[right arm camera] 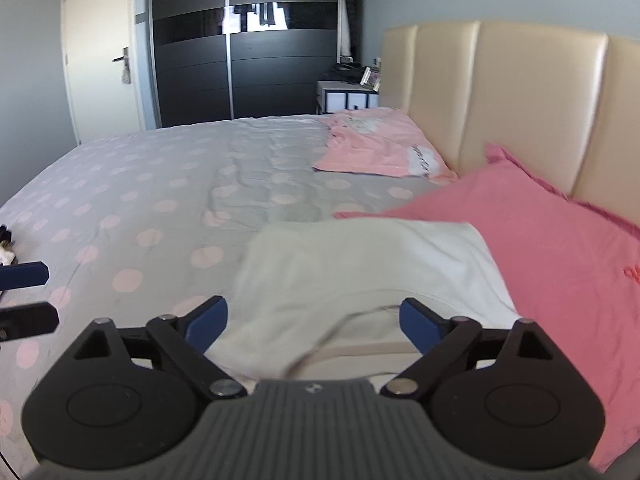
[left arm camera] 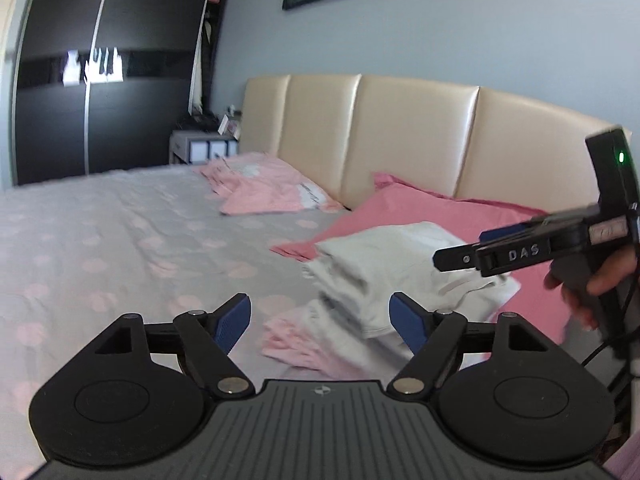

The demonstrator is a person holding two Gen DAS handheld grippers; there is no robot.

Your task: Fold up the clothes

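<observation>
Left gripper (left arm camera: pixel 320 322): jaws wide, blue pads empty, nothing touching them. It hovers above the bedspread (left arm camera: pixel 120 232), pointed at the white stack (left arm camera: pixel 392 276). Right gripper (right arm camera: pixel 314 326): jaws also wide, empty, sitting low over the near edge of the white garment (right arm camera: pixel 360 272), pads either side of its neckline but not closed on cloth.

View differences:
- Left wrist view shows the white item as the top of a stack of folded whites, with a folded pale pink piece (left arm camera: pixel 292 340) under or just beside it at the near side. The right wrist view shows only the flat top surface.
- Left wrist view catches the right gripper from the side, reaching in from the right above the stack, with the person's hand (left arm camera: pixel 592 284) on its handle and a green LED lit on the body.
- Right wrist view catches only the left gripper's finger tips at the far left edge, well apart from the whites.

The stack lies partly on the pink pillow (right arm camera: pixel 560 248), by the cream headboard (right arm camera: pixel 520 100). Another pink garment (right arm camera: pixel 376 148) lies flat further up the bed, near the headboard. Dark wardrobe (right arm camera: pixel 248 60) beyond.
</observation>
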